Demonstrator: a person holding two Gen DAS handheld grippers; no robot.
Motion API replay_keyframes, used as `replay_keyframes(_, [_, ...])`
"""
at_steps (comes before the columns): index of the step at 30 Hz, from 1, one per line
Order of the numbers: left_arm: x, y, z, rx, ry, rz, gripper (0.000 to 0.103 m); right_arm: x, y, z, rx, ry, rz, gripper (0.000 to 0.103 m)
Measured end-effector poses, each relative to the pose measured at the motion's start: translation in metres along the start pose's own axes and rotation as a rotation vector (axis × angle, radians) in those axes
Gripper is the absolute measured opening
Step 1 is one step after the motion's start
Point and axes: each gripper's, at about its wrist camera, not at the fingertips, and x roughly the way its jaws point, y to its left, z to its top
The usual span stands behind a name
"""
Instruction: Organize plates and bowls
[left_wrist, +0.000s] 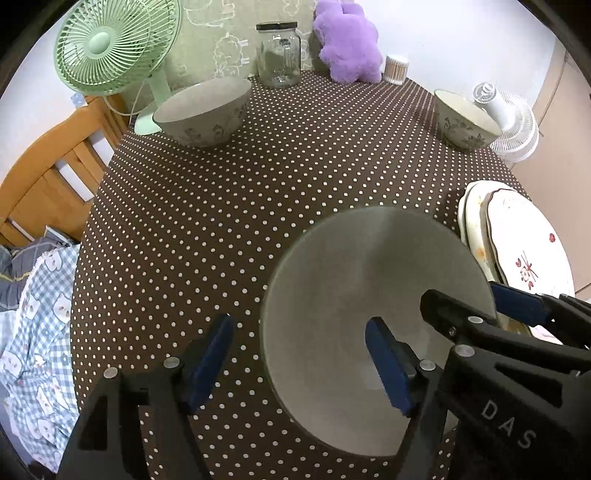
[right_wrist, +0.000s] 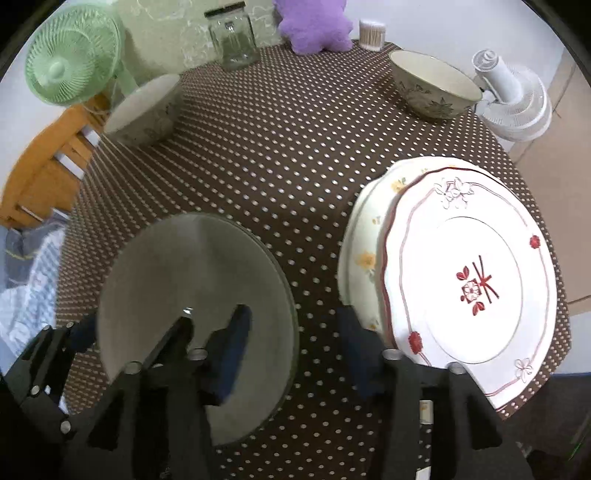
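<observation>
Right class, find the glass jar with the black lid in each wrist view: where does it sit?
Left wrist view: glass jar at top centre, at the table's far edge.
Right wrist view: glass jar at top, left of centre.
Shared landmark: the purple plush toy, just right of it.

Legible text, one item: white capital letters "D A S", printed on the black plastic body of the right gripper (left_wrist: 458, 310) where it enters the left wrist view at lower right; the letters run diagonally along the black housing, near the frame's lower right corner.

No other readable lettering, numbers, brand marks or labels show in either view. The red motif at the centre of the white scalloped ceramic plate with red floral trim (right_wrist: 476, 258) is a decorative flower-and-stroke design, not legible writing.
</observation>
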Motion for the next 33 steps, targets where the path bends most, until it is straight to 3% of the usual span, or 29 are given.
replay_keyframes(3, [-0.008,0.002,0.003,0.008,-0.010,-0.020,0.080,-0.008,0.003,0.001,-0.005,-0.023,-0.021,0.070])
replay_keyframes(12, [-0.038,0.017,0.020,-0.001,-0.052,-0.074,0.086,-0.043,0.007,0.012,-0.001,-0.109,-0.033,0.078])
replay_keyframes(24, [-0.088,0.036,0.051,-0.027,-0.158,-0.081,0.086,-0.095,0.031,0.038,-0.042,-0.231,-0.048,0.079])
replay_keyframes(33, [-0.096,0.053,0.082,-0.053,-0.205,-0.041,0.086,-0.108,0.052,0.075,-0.102,-0.285,-0.016,0.079])
